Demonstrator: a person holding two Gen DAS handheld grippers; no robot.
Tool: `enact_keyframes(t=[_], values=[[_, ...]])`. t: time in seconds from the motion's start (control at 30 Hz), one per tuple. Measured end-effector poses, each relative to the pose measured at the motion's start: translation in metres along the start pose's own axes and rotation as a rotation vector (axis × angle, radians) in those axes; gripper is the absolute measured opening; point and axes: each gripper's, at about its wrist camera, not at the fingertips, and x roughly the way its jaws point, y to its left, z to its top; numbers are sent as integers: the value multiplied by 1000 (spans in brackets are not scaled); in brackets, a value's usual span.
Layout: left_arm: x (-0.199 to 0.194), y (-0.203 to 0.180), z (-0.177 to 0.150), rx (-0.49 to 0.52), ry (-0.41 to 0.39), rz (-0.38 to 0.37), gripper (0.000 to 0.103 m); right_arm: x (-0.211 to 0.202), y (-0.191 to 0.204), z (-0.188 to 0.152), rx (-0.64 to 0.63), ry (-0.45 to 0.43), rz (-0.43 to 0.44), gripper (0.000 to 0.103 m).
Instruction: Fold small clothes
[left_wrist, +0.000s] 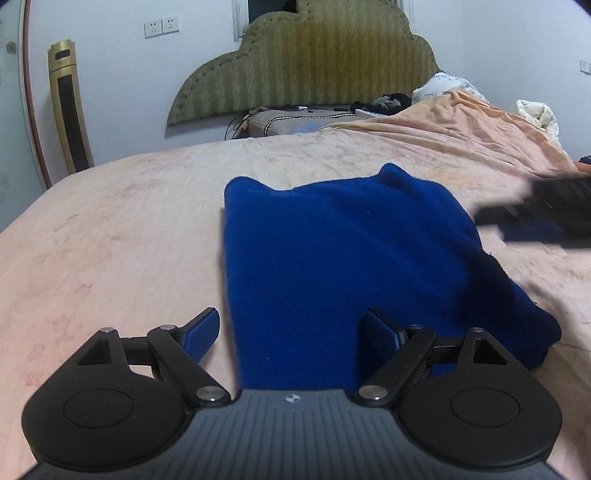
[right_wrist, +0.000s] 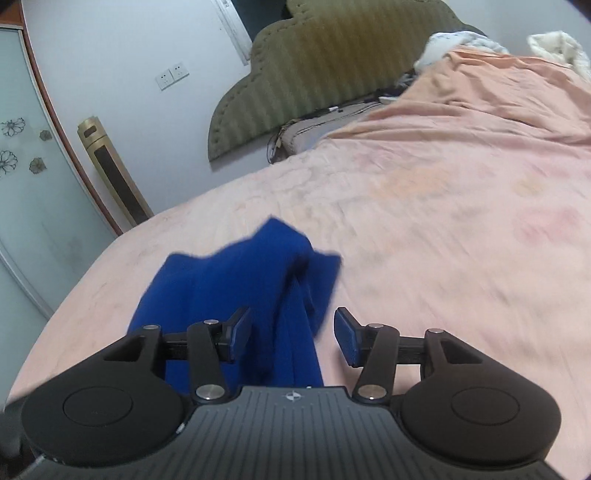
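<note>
A blue fleece garment (left_wrist: 332, 258) is laid on the pink bedsheet (left_wrist: 110, 240). The left tool (left_wrist: 291, 332) and the right tool (right_wrist: 291, 336) are both held open above it, nothing gripped.

Both low, near, facing headboard (left_wrist: 303, 62), perhaps overlapping

A home bedroom: bed (left_wrist: 147, 206), padded headboard (left_wrist: 306, 66).
</note>
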Motion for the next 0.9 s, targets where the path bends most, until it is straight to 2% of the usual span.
enact_keyframes(t=[0.03,0.1,0.13,0.17,0.2,0.23,0.27,0.33,0.37,0.4,0.5,0.63,0.73,0.8,0.9], values=[[0,1,-1,-2,-1,-1,87,10,1,7,12,10,16,53],[2,3,-1,-13,1,3,94,30,-2,20,76,24,58,63],[3,4,-3,-21,3,1,94,40,-2,24,103,42,79,63],[4,6,-4,-28,9,-6,94,49,-4,26,125,53,90,53],[5,7,-6,-35,18,-16,94,53,-3,25,130,55,70,29],[6,8,-7,-43,26,-27,94,57,-2,24,111,61,25,17],[6,10,-8,-51,31,-36,94,57,-2,22,92,53,-5,10],[7,13,-10,-67,34,-45,94,57,-6,18,95,51,-11,10],[8,14,-11,-71,36,-48,95,58,-8,16,99,55,-10,11],[9,14,-12,-76,39,-49,95,57,-8,15,100,58,-21,23],[9,16,-14,-89,37,-51,98,41,-7,13,96,23,-59,47],[11,19,-15,-102,38,-53,100,23,8,-2,-14,19,-44,48],[10,18,-16,-95,36,-50,100,29,13,-14,-106,59,-107,54],[10,17,-16,-93,35,-50,101,31,5,-15,-79,59,-131,65],[11,19,-16,-100,36,-55,102,24,1,-12,-64,40,-147,65]])
